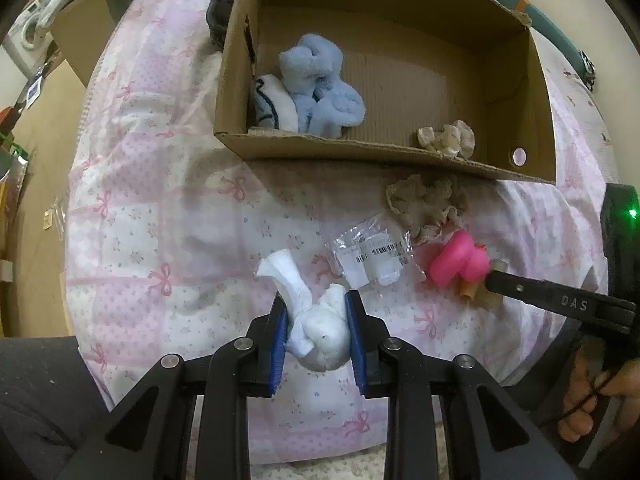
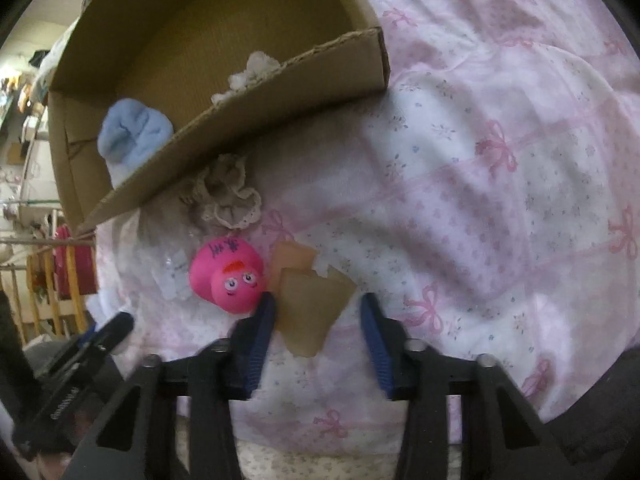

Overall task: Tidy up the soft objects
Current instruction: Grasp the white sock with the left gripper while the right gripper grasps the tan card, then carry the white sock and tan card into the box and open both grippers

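Note:
My left gripper [image 1: 316,304] is shut on a white rolled sock [image 1: 320,336] above the pink bedspread. A cardboard box [image 1: 360,154] ahead holds a blue fluffy cloth [image 1: 320,88], a white sock [image 1: 274,102] and a beige lace scrunchie [image 1: 448,138]. Another beige lace scrunchie [image 1: 428,200] lies just outside the box's front wall. A pink rubber duck [image 2: 228,276] lies next to beige translucent pads [image 2: 312,304]. My right gripper [image 2: 318,304] is open, its fingers either side of the nearer pad; it shows in the left wrist view [image 1: 496,278] beside the duck [image 1: 460,262].
A clear plastic bag with a barcode label [image 1: 372,256] lies between the sock and the duck. The pink bow-print bedspread [image 2: 500,160] spreads to the right. A dark garment [image 1: 220,12] lies behind the box's left corner. Floor and cartons lie left of the bed.

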The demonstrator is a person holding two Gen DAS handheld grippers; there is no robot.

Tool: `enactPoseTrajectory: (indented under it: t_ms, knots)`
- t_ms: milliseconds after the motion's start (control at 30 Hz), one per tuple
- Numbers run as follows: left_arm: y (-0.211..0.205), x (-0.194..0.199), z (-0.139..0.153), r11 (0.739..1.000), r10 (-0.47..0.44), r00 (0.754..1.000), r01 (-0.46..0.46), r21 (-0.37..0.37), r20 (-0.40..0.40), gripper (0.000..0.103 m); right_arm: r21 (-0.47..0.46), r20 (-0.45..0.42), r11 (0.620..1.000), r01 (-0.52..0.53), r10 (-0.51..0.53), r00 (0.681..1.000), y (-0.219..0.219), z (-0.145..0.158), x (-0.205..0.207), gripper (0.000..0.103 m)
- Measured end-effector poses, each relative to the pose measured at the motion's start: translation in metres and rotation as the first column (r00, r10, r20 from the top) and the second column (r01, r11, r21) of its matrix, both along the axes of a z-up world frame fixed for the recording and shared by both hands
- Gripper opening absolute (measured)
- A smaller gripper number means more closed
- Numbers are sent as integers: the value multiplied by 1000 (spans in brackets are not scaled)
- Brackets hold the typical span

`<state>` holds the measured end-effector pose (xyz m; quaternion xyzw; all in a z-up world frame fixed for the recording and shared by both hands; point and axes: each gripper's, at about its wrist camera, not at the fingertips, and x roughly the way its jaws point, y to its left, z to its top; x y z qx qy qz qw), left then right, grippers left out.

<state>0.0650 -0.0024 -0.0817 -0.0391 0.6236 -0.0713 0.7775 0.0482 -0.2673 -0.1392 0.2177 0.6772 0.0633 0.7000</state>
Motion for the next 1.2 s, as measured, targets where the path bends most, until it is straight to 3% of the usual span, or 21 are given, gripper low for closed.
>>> enactPoseTrajectory:
  t_ms: [33, 67, 267, 433, 733, 1000, 1200]
  knots:
    - [3, 0, 1, 1000, 7, 1000, -7, -3, 0, 25, 6, 4, 1000, 3, -3, 1000, -1, 1, 0, 23]
    - [3, -2, 1, 1000, 12, 1000, -12, -4, 1, 25, 8, 10, 1000, 3, -3, 1000, -2, 4, -2, 10]
    - [4, -3, -1, 999, 49, 999, -49, -5, 10, 25, 55, 126, 999, -1, -6, 992, -10, 37, -11, 10]
    - [3, -3, 3, 998, 62, 998, -62, 8, 34, 25, 97, 265, 995, 0, -26, 964, -9, 70, -16, 10]
    - [13, -2, 7, 994, 103, 993, -104, 13, 53, 25, 113, 305, 993, -20, -15, 952, -1, 74, -12, 10]
    - [21, -2, 24, 990, 140, 982, -143, 13, 126, 25, 175, 465, 983, -59, -30, 885, 4, 113, -15, 10]
    - [25, 5, 47, 986, 166, 970, -166, -13, 178, 25, 193, 520, 977, -94, -20, 854, 8, 133, -13, 10]
